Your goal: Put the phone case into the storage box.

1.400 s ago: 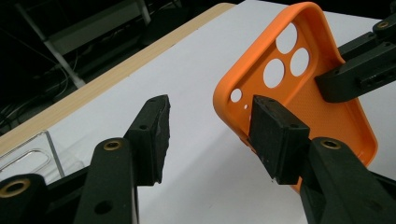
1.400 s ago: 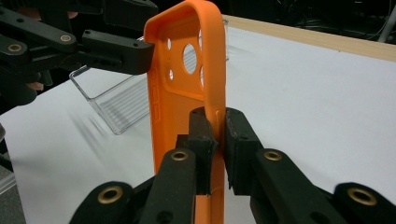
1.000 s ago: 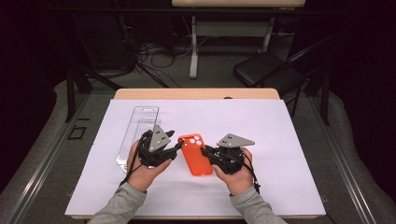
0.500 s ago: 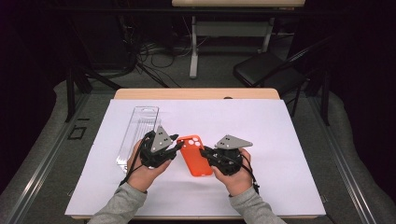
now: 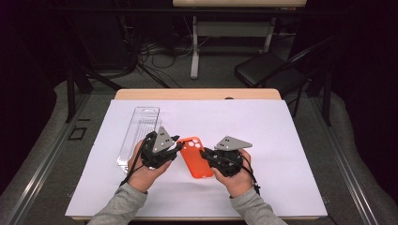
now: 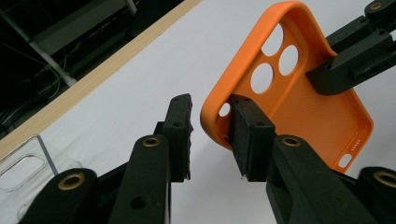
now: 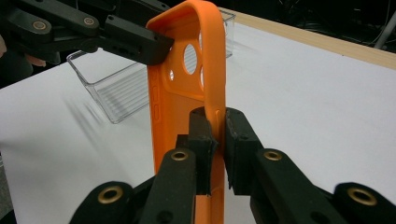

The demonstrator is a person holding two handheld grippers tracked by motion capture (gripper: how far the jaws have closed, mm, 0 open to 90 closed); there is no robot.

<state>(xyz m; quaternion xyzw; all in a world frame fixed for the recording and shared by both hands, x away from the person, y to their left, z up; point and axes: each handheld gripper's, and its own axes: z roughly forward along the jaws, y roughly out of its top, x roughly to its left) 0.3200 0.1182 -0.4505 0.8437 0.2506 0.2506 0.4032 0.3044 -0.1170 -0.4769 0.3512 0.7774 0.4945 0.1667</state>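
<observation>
Right gripper (image 7: 215, 135) pinches one long rim of the orange phone case (image 5: 196, 157), held at the frame's centre above the white sheet (image 5: 281, 140). Left gripper (image 6: 212, 128) stands parted, one jaw inside the case's corner, the other outside, nothing squeezed. Risk, as I judge it: the soft rim could slip or twist from that single edge pinch. Clear plastic box (image 5: 138, 133), centre left, sits partly behind the left hand.

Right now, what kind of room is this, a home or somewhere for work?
Probably a lab or workshop for recording tasks. A table covered in white paper sits in a dark room, cables tangle on the floor behind it, and a folding chair stands nearby.
</observation>
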